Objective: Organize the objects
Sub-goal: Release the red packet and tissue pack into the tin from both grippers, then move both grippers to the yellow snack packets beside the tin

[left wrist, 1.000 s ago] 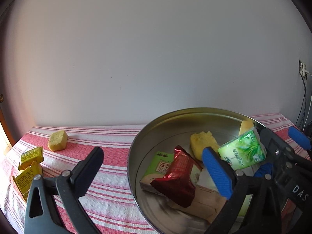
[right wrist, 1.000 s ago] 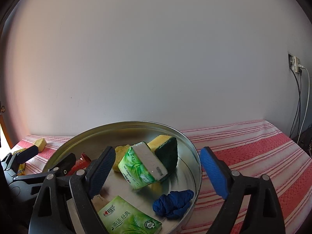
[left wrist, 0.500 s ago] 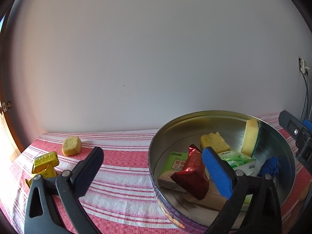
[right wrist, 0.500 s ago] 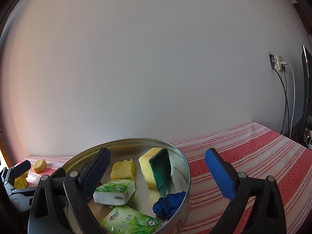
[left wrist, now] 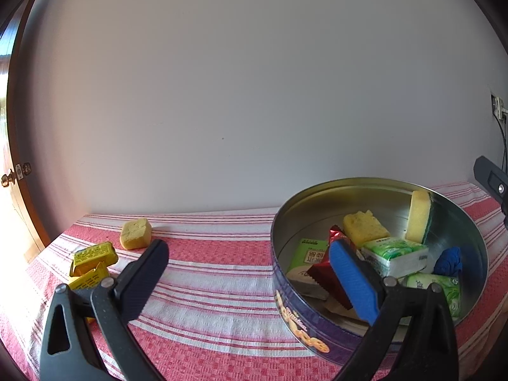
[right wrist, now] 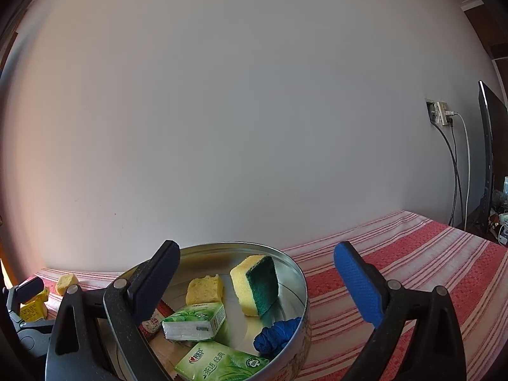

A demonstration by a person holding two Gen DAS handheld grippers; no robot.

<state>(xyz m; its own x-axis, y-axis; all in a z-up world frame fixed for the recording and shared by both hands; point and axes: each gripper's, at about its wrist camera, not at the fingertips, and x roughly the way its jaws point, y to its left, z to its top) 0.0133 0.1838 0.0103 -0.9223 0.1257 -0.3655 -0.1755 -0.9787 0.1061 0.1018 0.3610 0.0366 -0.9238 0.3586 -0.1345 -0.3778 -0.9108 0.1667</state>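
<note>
A round metal tin (left wrist: 374,184) stands on the red-striped cloth (left wrist: 216,270). In it lie a green tissue pack (right wrist: 193,320), a second pack (right wrist: 219,363), a yellow-green scouring sponge (right wrist: 254,282), a yellow sponge piece (right wrist: 204,290), a blue cloth ball (right wrist: 276,333), a red wrapper (left wrist: 327,273) and a green carton (left wrist: 308,254). Left of the tin, a yellow sponge cube (left wrist: 135,233) and two yellow packets (left wrist: 93,254) rest on the cloth. My left gripper (left wrist: 247,250) is open and empty, between tin and packets. My right gripper (right wrist: 257,249) is open and empty over the tin's right rim.
A plain wall runs close behind the table. A wall socket with hanging cables (right wrist: 439,112) and a dark screen edge (right wrist: 489,158) are at the far right. A door with a knob (left wrist: 6,179) is at the far left. Bare striped cloth stretches right of the tin.
The green tissue pack left the right gripper's jaws and now lies flat in the tin. The right jaws widened. Both grippers drew back from the tin; the left one swung leftward.
</note>
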